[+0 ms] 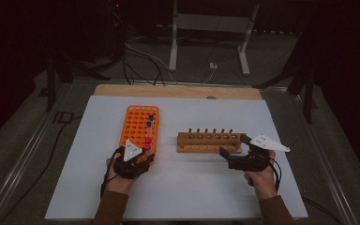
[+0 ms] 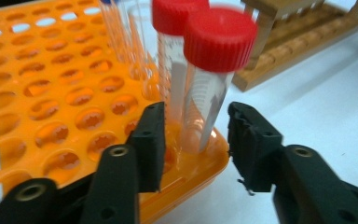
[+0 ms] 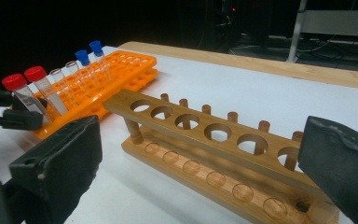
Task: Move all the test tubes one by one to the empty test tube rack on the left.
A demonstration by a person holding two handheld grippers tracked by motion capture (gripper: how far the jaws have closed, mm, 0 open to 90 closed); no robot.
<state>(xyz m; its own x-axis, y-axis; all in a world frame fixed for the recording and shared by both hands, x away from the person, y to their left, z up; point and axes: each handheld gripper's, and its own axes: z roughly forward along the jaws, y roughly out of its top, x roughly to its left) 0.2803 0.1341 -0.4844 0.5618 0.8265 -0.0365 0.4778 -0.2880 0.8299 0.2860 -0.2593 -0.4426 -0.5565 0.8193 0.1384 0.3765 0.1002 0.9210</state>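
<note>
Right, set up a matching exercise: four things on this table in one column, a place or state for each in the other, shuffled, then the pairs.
Things
1. nearest red-capped clear tube
2. brown wooden tube rack
3. blue-capped clear tubes
4. orange plastic tube rack

Places or states
A. every hole empty
B. between the open jaws of the left gripper
C. at the far end of the tube row
D. left of the wooden rack, holding the tubes

Pairs: 1-B, 2-A, 3-C, 4-D
</note>
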